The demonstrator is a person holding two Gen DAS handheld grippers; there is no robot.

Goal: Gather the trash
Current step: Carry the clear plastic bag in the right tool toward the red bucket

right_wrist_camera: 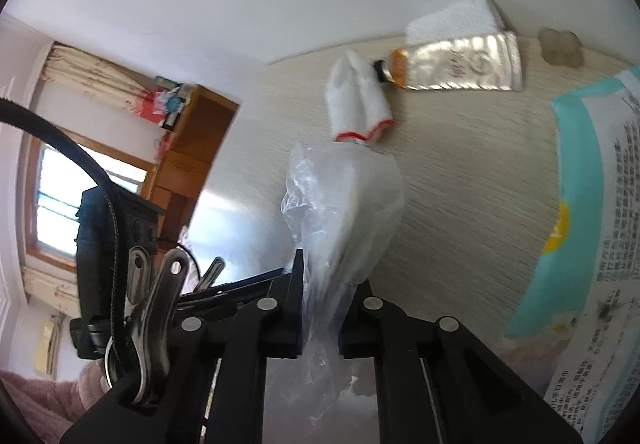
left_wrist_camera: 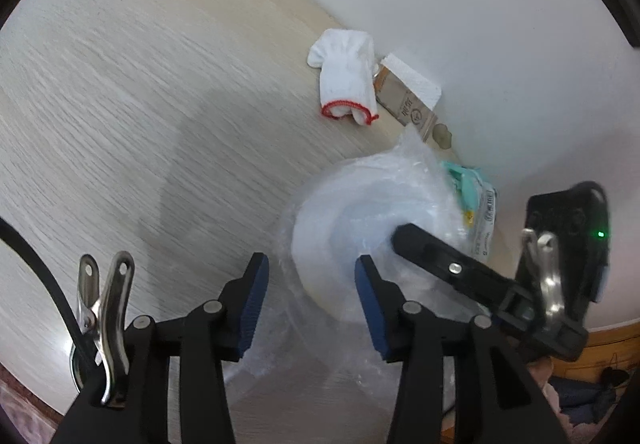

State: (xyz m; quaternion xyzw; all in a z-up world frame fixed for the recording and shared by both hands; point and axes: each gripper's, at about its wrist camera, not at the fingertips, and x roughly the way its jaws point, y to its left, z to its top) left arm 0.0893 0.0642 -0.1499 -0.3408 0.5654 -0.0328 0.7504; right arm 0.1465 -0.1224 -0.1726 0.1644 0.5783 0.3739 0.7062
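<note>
A clear plastic bag with something white inside lies on the pale wooden table. My left gripper is open, its blue pads either side of the bag's loose film without pressing on it. From the right, my right gripper reaches into the bag's mouth. In the right wrist view that gripper is shut on the bunched plastic bag. Beyond the bag lie a white glove with a red cuff, a silver tube and a teal wipes pack.
A white wall runs along the table's far side. A white paper piece and a small beige lump sit against it. A wooden cabinet and a window stand off to the left in the right wrist view.
</note>
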